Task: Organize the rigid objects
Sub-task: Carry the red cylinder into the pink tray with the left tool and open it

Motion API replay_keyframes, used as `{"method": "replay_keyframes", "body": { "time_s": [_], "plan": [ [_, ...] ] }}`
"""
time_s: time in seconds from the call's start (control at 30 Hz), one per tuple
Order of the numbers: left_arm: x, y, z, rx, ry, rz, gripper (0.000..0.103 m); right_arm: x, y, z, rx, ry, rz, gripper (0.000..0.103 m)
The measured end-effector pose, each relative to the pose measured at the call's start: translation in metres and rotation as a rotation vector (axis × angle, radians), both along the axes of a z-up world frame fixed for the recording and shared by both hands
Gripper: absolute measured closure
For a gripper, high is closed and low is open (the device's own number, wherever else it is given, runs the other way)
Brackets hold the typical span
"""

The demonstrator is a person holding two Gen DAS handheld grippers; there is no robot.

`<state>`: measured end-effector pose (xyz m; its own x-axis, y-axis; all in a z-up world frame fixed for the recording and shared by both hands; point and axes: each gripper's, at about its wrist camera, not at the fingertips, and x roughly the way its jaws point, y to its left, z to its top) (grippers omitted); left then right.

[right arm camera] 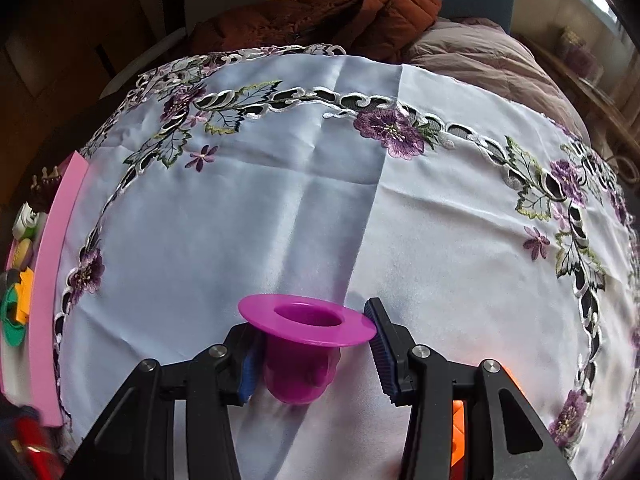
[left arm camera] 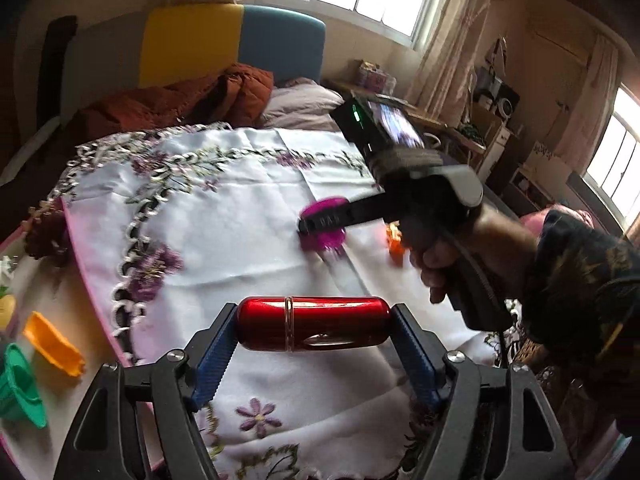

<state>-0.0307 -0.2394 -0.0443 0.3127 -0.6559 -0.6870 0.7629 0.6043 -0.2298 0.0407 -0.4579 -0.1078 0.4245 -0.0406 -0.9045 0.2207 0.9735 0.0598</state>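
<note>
Two things in hand over the embroidered cloth (right arm camera: 280,200)

My left gripper (left arm camera: 313,330) clamps the red case (left arm camera: 313,328) endwise; my right gripper (right arm camera: 312,354) stands wide around the magenta cup (right arm camera: 304,344), so I should close squarely below its rim.

Glossy red capsule (left arm camera: 313,323), magenta cup (right arm camera: 306,340), white tablecloth (right arm camera: 280,208) with purple embroidered flowers

The left wrist view looks forward, low and near, over the white embroidered tablecloth (left arm camera: 240,220) toward the yellow and blue headboard (left arm camera: 236,44). The right wrist view faces the same way. Both share the magenta plastic flanged cup (left arm camera: 324,226) (right arm camera: 306,344).
</note>
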Motion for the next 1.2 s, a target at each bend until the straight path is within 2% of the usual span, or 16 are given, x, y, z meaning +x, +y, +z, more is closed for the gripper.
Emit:
{"method": "replay_keyframes", "body": {
  "time_s": [0.3, 0.57, 0.67, 0.8, 1.0, 1.2],
  "plan": [
    [0.021, 0.049, 0.028, -0.024, -0.027, 0.162, 0.027, 0.001, 0.006, -0.001, -0.048, -0.007, 0.025, 0.055],
    [0.051, 0.132, 0.04, -0.04, -0.007, 0.369, 0.026, 0.0, 0.008, -0.001, -0.068, -0.007, 0.034, 0.055],
    [0.058, 0.172, 0.035, -0.027, 0.011, 0.458, 0.027, 0.0, 0.009, -0.001, -0.073, -0.008, 0.037, 0.055],
    [0.056, 0.204, 0.017, 0.025, 0.036, 0.528, 0.026, 0.0, 0.009, -0.001, -0.076, -0.008, 0.038, 0.055],
    [0.055, 0.223, -0.014, 0.095, 0.096, 0.572, 0.026, 0.0, 0.009, -0.001, -0.082, -0.009, 0.041, 0.055],
    [0.056, 0.221, -0.028, 0.119, 0.119, 0.565, 0.026, 0.0, 0.009, -0.001, -0.085, -0.01, 0.041, 0.055]
  ]
}}
